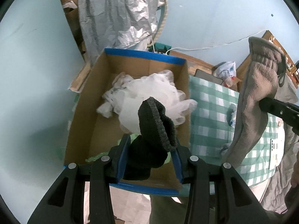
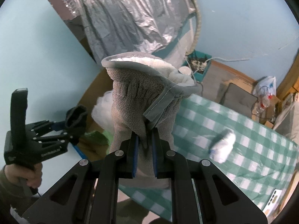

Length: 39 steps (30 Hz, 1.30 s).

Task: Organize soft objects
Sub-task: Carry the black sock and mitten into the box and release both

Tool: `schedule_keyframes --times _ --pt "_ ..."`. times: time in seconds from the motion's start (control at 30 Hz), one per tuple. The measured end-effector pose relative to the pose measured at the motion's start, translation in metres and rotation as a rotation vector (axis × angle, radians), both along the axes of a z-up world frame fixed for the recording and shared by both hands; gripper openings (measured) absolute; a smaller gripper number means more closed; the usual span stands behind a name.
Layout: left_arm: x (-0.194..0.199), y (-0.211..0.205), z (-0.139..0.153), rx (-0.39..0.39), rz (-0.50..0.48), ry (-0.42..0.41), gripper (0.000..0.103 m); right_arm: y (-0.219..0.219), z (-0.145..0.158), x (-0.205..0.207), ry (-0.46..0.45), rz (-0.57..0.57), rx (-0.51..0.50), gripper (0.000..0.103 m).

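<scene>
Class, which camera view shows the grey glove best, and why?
The right wrist view: the grey glove fills the centre, showing its fleece, white lining and the right gripper pinching it. The left wrist view shows the grey glove only side-on at the right edge.

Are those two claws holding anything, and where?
Left gripper pinches a dark knit sock mid-length, its cuff free; right gripper clamps a gray fleece glove at its lower part, cuff up.

Dark knitted wool sock [image 1: 155, 130] looks coarse and matt; grey fleece glove [image 2: 142, 100] is nubbly with fluffy white lining; brown cardboard box [image 1: 89, 100] is dull, holding a gauzy white mesh puff [image 1: 149, 95].
</scene>
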<state>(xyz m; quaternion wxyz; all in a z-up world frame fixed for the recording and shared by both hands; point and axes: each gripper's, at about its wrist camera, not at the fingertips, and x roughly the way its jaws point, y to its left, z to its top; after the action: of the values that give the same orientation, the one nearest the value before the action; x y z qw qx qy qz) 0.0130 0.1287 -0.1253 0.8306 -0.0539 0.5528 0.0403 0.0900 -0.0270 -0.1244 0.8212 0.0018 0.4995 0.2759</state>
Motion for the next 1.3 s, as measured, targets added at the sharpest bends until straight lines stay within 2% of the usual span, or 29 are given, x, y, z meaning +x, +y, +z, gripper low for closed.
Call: schedule_keyframes --times 0.73,0.9,1.3 --pt "-0.001 0.066 -0.006 -0.034 0.045 -0.009 0.043 0.107 -0.007 0.012 0.034 0.091 0.056 0.011" --pt "0.006 0.079 -0.015 -0.063 0.055 -0.008 0.043 0.123 -0.022 0.015 0.052 0.085 0.046 0.011" --pt "0.017 0.077 -0.046 -0.058 0.017 0.036 0.044 0.145 -0.063 0.013 0.129 0.068 0.047 0.011"
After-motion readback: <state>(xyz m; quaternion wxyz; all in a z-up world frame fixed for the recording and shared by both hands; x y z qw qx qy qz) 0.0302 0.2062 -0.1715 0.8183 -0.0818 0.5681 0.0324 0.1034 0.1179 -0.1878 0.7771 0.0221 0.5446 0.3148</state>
